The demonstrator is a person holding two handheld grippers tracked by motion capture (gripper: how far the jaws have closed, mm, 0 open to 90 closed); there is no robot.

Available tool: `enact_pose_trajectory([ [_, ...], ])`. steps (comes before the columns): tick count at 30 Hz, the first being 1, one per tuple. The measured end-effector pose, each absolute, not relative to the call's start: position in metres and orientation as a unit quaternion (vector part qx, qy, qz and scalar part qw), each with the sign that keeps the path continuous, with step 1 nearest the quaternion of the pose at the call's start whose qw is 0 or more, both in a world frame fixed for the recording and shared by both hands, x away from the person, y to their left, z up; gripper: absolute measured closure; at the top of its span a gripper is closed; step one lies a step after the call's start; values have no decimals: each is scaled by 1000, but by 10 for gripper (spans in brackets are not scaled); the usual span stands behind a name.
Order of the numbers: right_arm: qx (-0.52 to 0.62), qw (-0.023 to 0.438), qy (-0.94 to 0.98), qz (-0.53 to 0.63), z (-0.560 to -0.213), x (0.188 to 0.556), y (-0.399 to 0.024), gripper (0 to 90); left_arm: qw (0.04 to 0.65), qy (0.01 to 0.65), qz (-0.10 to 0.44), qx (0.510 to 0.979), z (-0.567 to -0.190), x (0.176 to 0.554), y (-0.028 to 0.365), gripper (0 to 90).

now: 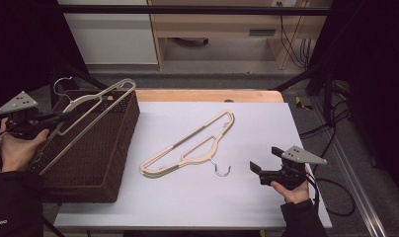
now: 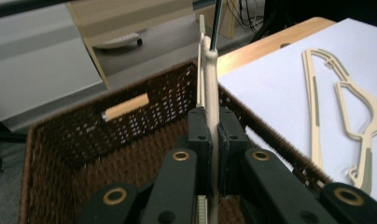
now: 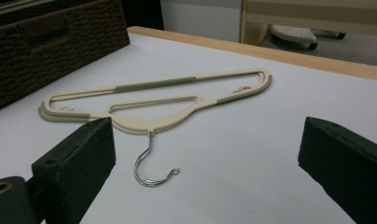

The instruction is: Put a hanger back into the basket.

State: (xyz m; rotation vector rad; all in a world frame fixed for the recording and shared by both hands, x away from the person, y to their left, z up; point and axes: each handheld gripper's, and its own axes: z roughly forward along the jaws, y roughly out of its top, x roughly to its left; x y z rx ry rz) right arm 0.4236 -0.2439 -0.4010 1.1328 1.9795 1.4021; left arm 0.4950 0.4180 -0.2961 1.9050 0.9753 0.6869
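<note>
White tabletop (image 1: 247, 197), wicker basket (image 1: 96, 163) at your left
Your left gripper (image 1: 64, 117) clamped one hanger (image 1: 96, 101) over it; your right gripper (image 1: 264, 165) gaped beside two stacked hangers (image 1: 187, 148)

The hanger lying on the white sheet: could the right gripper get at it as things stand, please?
Probably yes. The right gripper has its jaws wide open and aimed at the hanger on the sheet, with bare sheet between them. The left gripper is over at the basket, holding another hanger.

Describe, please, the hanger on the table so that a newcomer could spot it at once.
Start at the white sheet covering the table, right of the brown wicker basket. Near its middle lies the flat cream hanger, its metal hook pointing toward the right gripper. Unlike the held hanger, clamped in the left gripper above the basket, nothing touches it.
</note>
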Motion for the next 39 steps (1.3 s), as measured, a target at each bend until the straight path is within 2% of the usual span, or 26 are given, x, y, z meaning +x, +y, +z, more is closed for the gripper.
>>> enact_pose_trajectory([
  [14, 413, 227, 725, 503, -405, 426, -240, 43, 415, 438, 243, 759, -339, 497, 436, 861],
  [25, 411, 227, 726, 502, -405, 426, -239, 44, 343, 500, 227, 762, -370, 513, 430, 843],
  [29, 411, 225, 727, 502, -406, 426, -238, 43, 311, 534, 240, 749, -370, 513, 436, 805],
  [33, 410, 227, 727, 502, -405, 426, -238, 43, 312, 562, 262, 720, -367, 507, 444, 674],
  [39, 409, 226, 728, 502, -405, 426, -236, 44, 357, 560, 285, 691, -351, 489, 452, 587],
])
